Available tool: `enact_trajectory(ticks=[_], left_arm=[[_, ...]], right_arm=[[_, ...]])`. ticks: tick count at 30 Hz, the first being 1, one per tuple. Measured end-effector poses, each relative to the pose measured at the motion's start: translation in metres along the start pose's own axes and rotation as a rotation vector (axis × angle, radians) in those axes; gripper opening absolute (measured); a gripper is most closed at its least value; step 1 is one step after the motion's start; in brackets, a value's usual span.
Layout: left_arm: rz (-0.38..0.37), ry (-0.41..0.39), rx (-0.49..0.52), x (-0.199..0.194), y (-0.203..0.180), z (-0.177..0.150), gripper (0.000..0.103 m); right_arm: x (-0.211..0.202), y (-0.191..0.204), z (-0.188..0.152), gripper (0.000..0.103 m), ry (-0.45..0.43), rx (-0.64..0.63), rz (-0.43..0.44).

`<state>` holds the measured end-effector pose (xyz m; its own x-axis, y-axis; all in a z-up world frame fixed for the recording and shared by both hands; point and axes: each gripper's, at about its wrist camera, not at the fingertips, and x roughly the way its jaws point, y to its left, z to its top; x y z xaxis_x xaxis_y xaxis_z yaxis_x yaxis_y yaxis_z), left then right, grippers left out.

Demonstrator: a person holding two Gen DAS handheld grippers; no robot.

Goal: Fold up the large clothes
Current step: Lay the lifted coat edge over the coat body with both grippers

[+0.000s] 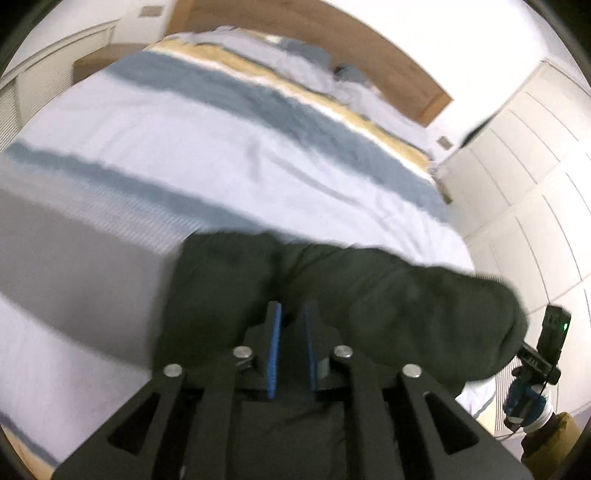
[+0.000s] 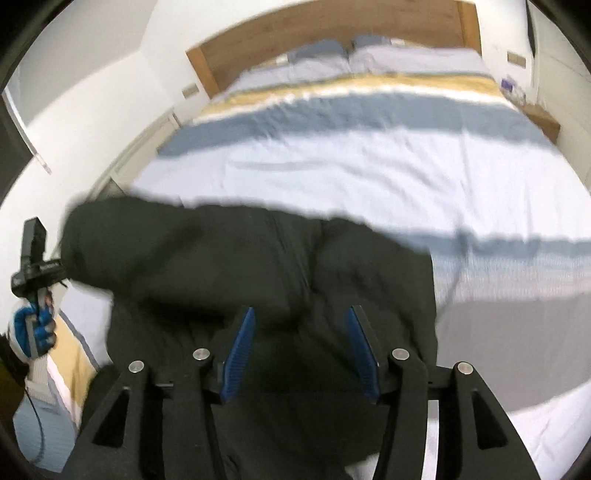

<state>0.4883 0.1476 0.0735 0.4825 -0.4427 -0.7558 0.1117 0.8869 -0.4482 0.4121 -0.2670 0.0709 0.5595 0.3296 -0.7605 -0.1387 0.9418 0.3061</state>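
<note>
The dark jacket [image 2: 258,266] lies crosswise on the bed [image 2: 369,166], under both grippers: left fingers [image 1: 274,347] nearly closed on nothing visible, right fingers [image 2: 242,347] spread open.

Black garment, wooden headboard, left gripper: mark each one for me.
black garment [image 2: 221,254]: right wrist view, upper bulk.
wooden headboard [image 2: 332,26]: right wrist view, middle of board.
left gripper [image 1: 291,321]: left wrist view, between fingertips.
</note>
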Motion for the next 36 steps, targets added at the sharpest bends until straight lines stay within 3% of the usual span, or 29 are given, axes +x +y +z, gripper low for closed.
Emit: enact_trajectory(ticks=[2,5,9,12,16,21,24,27,32,36], left_arm=[[-0.024,-0.001,0.031,0.011,-0.021,0.013,0.025],[-0.059,0.0,0.08,0.027,-0.057,0.029,0.027],[-0.107,0.024,0.157,0.044,-0.096,0.027,0.028],[-0.106,0.059,0.202,0.054,-0.108,0.007,0.028],[-0.065,0.098,0.236,0.064,-0.104,-0.032,0.028],[0.039,0.158,0.254,0.092,-0.082,-0.094,0.028],[0.099,0.143,0.288,0.106,-0.076,-0.12,0.028],[0.131,0.127,0.297,0.121,-0.072,-0.129,0.028],[0.155,0.14,0.292,0.156,-0.064,-0.124,0.028],[0.141,0.172,0.264,0.153,-0.06,-0.119,0.028]], right_arm=[[0.002,0.017,0.027,0.056,-0.042,-0.009,0.037],[0.013,0.045,0.053,0.058,-0.075,-0.035,0.095],[0.027,0.078,0.059,0.059,-0.062,-0.09,0.145],[0.036,0.093,0.047,0.06,-0.022,-0.137,0.161],[0.052,0.096,0.011,0.061,0.07,-0.195,0.131],[0.076,0.085,-0.04,0.063,0.176,-0.222,0.065],[0.09,0.077,-0.067,0.064,0.217,-0.224,0.035],[0.114,0.068,-0.084,0.064,0.236,-0.238,-0.015],[0.146,0.052,-0.082,0.064,0.235,-0.183,-0.05],[0.147,0.052,-0.077,0.064,0.257,-0.171,-0.066]])
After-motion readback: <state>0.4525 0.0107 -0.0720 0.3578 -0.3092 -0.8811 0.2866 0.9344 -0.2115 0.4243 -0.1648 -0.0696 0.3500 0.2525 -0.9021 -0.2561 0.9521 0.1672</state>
